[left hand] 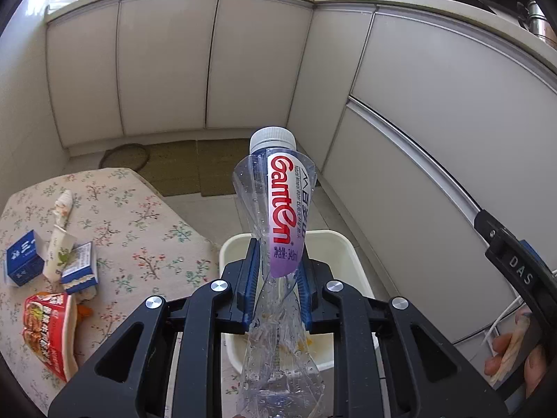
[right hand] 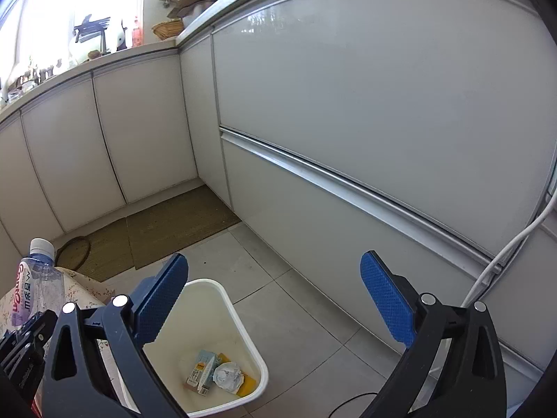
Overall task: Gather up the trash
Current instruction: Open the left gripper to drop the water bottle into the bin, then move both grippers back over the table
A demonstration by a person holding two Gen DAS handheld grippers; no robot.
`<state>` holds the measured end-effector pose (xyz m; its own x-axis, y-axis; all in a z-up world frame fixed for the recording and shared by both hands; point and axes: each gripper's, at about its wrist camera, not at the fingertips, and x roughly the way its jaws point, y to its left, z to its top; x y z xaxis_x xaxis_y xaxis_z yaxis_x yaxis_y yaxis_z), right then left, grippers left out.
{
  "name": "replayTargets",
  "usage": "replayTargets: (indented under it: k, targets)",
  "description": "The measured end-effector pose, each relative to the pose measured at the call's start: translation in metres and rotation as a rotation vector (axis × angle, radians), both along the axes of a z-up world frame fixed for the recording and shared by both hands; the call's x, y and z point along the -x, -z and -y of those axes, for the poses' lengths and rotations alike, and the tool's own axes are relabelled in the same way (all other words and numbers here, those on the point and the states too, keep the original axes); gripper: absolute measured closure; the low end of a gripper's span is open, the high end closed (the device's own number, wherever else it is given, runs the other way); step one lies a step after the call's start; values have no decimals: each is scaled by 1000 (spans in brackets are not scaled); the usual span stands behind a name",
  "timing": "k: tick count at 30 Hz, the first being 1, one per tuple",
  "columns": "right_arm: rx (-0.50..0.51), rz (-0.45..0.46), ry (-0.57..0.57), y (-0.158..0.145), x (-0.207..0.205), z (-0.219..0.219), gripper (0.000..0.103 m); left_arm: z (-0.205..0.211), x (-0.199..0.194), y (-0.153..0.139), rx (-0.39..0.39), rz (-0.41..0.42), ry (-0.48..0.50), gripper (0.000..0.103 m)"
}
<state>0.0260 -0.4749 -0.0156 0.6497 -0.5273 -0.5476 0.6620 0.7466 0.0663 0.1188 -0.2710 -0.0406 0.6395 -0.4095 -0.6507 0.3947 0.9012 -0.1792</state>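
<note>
My left gripper (left hand: 276, 261) is shut on a crushed clear Ganten water bottle (left hand: 280, 216) with a white cap, held upright above the white trash bin (left hand: 351, 254). The bottle also shows in the right wrist view (right hand: 33, 285). My right gripper (right hand: 273, 299) is open and empty, held above the bin (right hand: 240, 317), which holds a small carton (right hand: 203, 371) and crumpled paper (right hand: 228, 376). On the floral table (left hand: 139, 230) lie two blue cartons (left hand: 24, 257), a squeezed tube (left hand: 59, 244) and a red noodle cup (left hand: 48, 327).
White kitchen cabinets (left hand: 167, 62) wrap around the back and right. A brown mat (right hand: 174, 226) lies on the grey tile floor by the corner. A white cable (right hand: 511, 244) hangs at the right. The bin stands on the floor beside the table's right edge.
</note>
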Motion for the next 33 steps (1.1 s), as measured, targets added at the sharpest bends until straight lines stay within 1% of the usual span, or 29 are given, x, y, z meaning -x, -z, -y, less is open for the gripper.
replayTargets:
  k: [4,6,7,8,10,11,12,14,17,24,27,33]
  targets:
    - [-27,5,29,2,7,12,7,21,-16,9,32,-51,31,82]
    - [-13,16,31,-1,9,11,7,29,-23,11,49,-78,41,78]
    - [-5,17,28,-2,9,10,7,31,-26,11,52,-84,34,64]
    - [2,15,25,-2,9,9,7,32,-28,10,51,-85,26,43]
    - [8,12,21,-2,8,6,7,31,-27,5,46,-66,-3,28]
    - [9,10,17,-1,8,4,7,31,-25,2,36,-52,-8,24]
    - [9,10,12,-1,7,3,7,31,-22,0,10,-36,-16,22]
    - [6,15,2,-1,7,-1,7,30,-18,-3,-45,-1,-44,13]
    - [19,30,-21,-4,7,-13,7,18,-9,-8,-75,39,-103,9]
    - [104,40,-78,-12,1,-52,6,-27,8,-24,-86,105,-216,7]
    - [119,40,-117,-12,-1,-71,6,-44,10,-28,-109,114,-241,7]
    - [148,43,-215,-15,-12,-117,7,-90,18,-34,-104,120,-304,7]
